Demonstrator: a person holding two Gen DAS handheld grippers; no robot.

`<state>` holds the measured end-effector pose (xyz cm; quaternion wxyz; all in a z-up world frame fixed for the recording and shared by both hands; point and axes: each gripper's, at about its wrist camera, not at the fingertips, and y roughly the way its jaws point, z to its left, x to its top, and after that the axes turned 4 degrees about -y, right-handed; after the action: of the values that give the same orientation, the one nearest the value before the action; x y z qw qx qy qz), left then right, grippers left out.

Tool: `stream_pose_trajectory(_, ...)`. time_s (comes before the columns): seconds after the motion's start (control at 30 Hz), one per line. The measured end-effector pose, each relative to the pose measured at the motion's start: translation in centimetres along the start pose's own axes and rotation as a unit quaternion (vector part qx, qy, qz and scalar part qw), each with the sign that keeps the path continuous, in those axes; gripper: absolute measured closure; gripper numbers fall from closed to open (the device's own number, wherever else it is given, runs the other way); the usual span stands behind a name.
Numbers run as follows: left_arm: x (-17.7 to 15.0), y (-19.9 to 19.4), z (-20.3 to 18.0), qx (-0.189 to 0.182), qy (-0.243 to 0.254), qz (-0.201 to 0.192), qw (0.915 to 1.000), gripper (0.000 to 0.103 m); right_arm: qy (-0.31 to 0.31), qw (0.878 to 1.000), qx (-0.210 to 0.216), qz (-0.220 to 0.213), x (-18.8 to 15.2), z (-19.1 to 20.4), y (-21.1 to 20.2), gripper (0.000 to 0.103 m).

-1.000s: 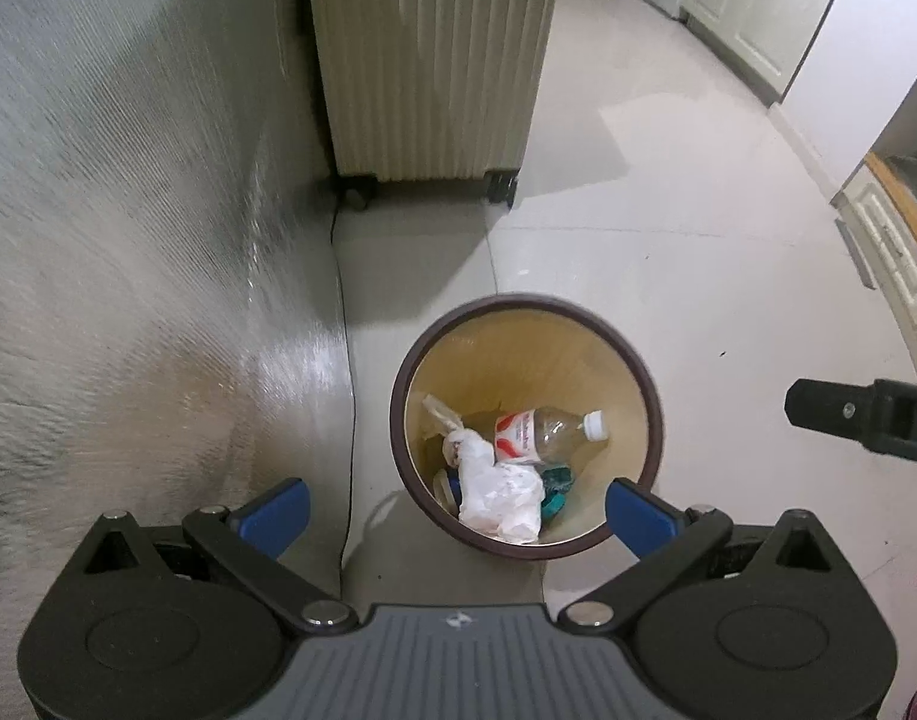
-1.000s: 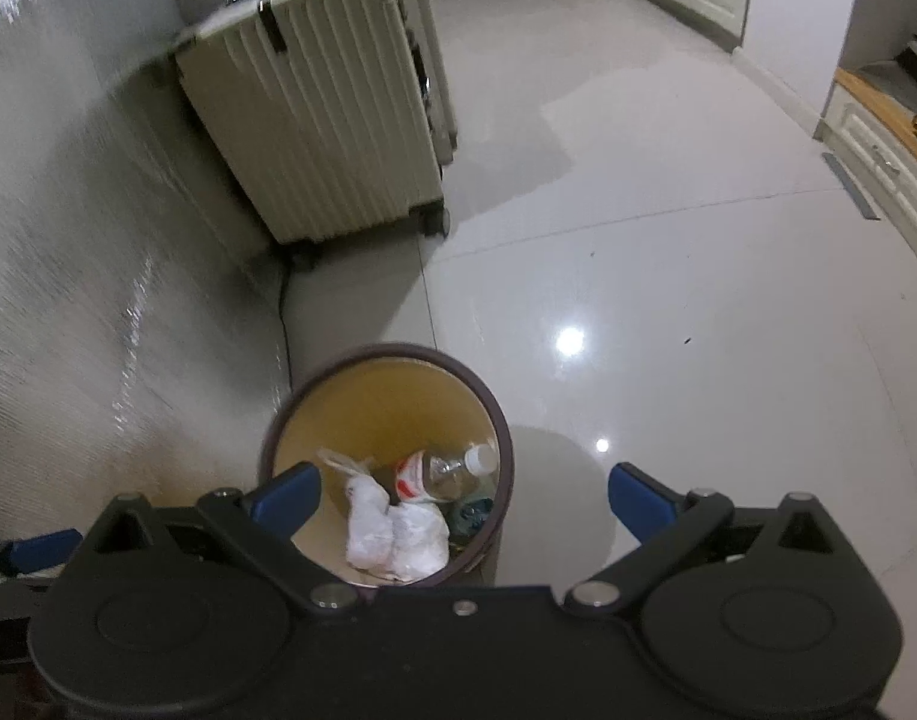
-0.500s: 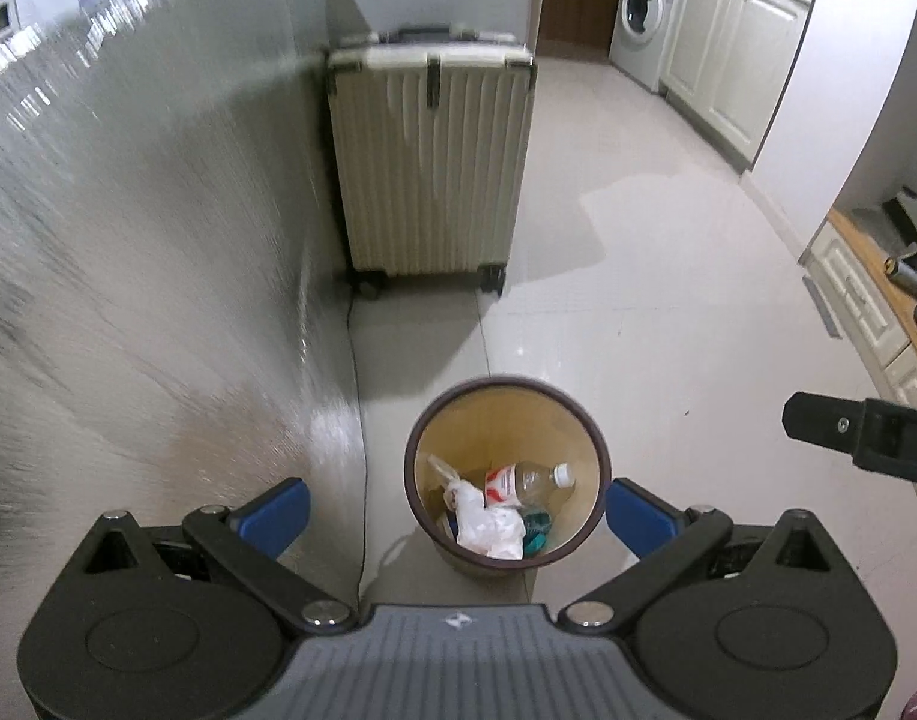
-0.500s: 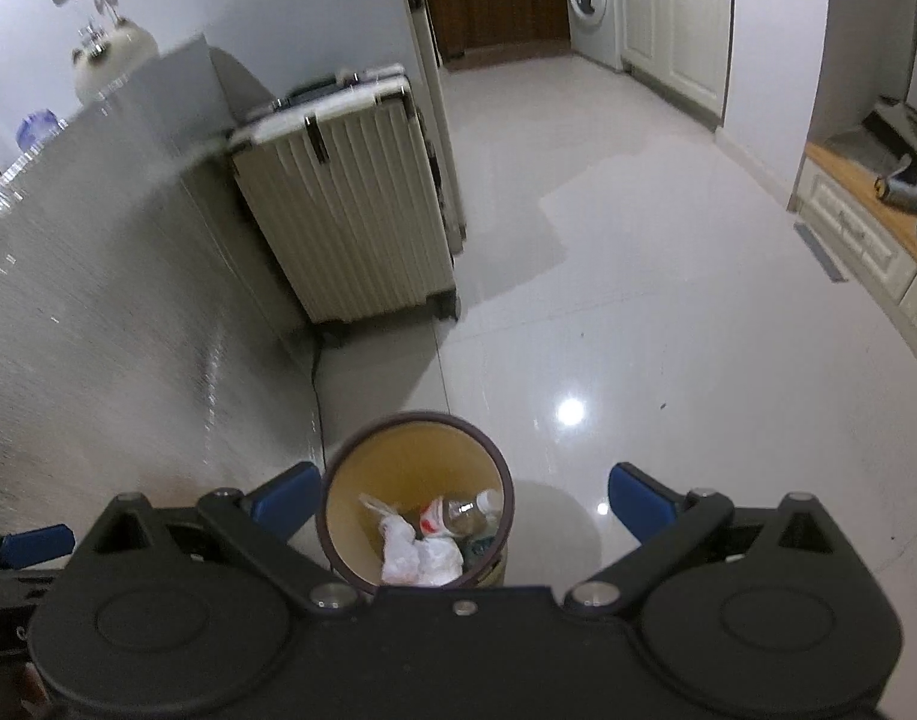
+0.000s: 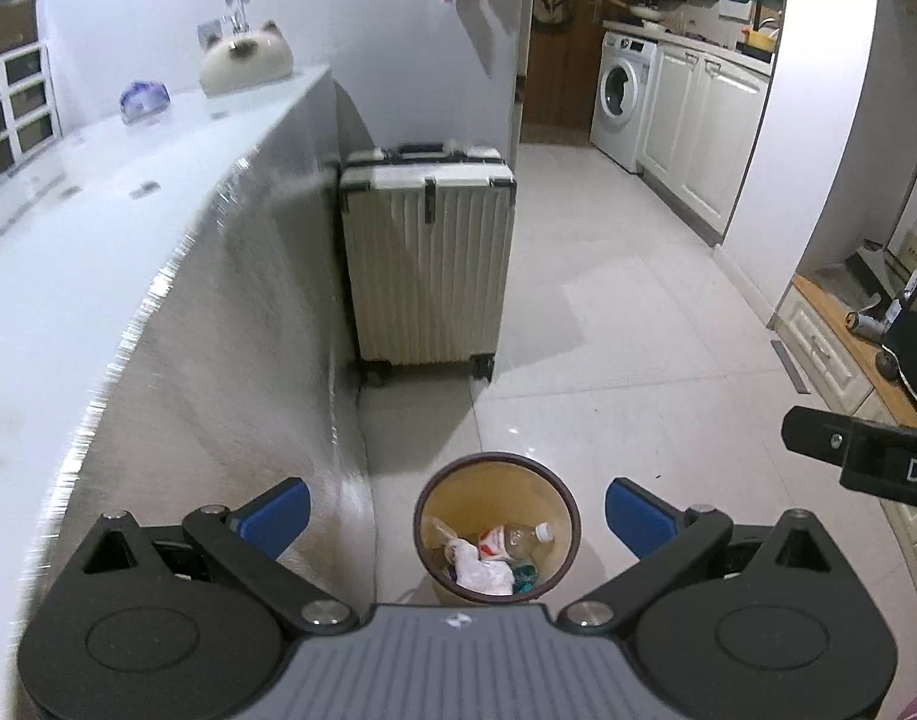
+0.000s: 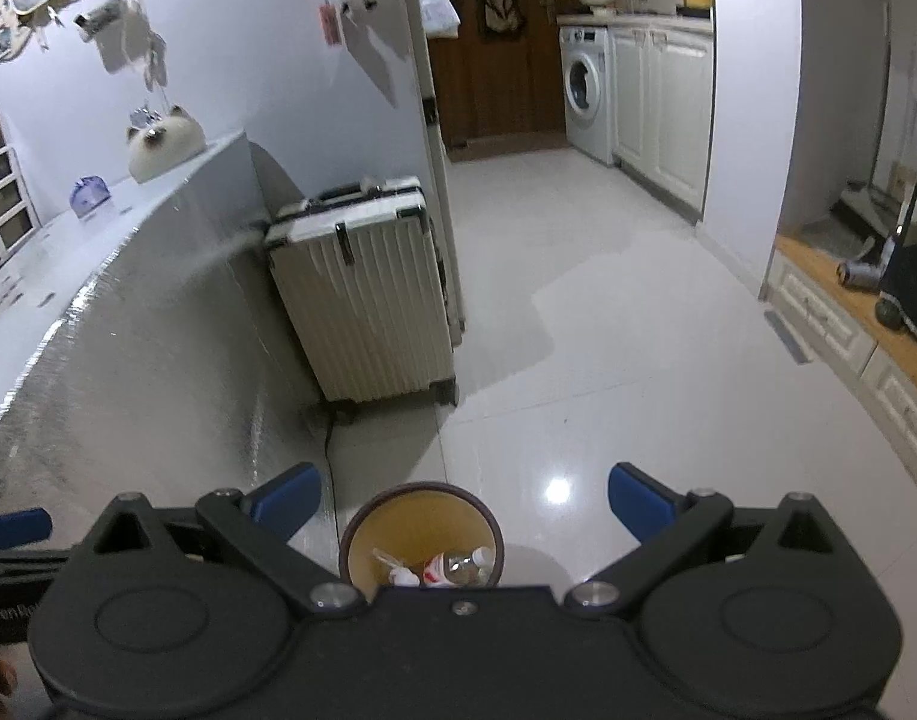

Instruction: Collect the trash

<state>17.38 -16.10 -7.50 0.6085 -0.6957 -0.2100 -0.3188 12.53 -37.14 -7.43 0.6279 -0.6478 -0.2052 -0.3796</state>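
A round trash bin (image 5: 563, 495) with a dark rim and yellow inside stands on the floor far below me. In it lie a clear plastic bottle (image 5: 527, 535) with a red label, crumpled white paper (image 5: 482, 570) and a teal scrap. The bin also shows in the right wrist view (image 6: 422, 492), partly hidden by the gripper body. My left gripper (image 5: 457, 510) is open and empty, high above the bin. My right gripper (image 6: 464, 498) is open and empty, also high above it. Its finger (image 5: 842, 438) shows at the right edge of the left wrist view.
A grey counter (image 5: 98, 276) runs along the left, with a cat-shaped object (image 5: 245, 57) on top. A cream suitcase (image 5: 428, 264) stands behind the bin. A washing machine (image 5: 620, 99) and white cabinets (image 5: 704, 132) are at the back right. A wooden ledge (image 6: 866, 324) is on the right.
Both grippers have risen well above the bin, which now looks smaller and lower in both views. The counter top and far kitchen have come into view. Both grippers stay open.
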Motion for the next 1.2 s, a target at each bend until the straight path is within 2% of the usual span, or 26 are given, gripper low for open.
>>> stream_pose_trajectory(0.17, -0.2, -4.1, 1.4, -0.007, 0.002, -0.023, 0.9997, 0.000, -0.010, 1.000, 0.007, -0.017, -0.3, 1.2, -3.6, 0.000)
stream_pose_trajectory(0.33, -0.9, -7.3, 3.5, 0.009, 0.003, -0.052, 0.9986, 0.000, -0.023, 0.999, 0.014, -0.028, -0.8, 2.5, -6.2, 0.000)
stream_pose_trajectory(0.53, -1.7, -9.5, 6.1, 0.021, -0.009, -0.057, 0.9981, 0.000, -0.033, 0.999, 0.020, -0.024, -1.7, 3.9, -7.7, 0.000)
stream_pose_trajectory(0.83, -3.3, -9.9, 7.7, 0.030, -0.007, -0.032, 0.9990, 0.000, -0.041, 0.999, 0.018, -0.012, -3.0, 5.4, -8.8, 0.000)
stream_pose_trajectory(1.2, -3.8, -9.5, 9.3, 0.034, -0.016, -0.014, 0.9992, 0.000, -0.059, 0.998, 0.019, 0.013, -4.3, 6.8, -8.6, 0.000)
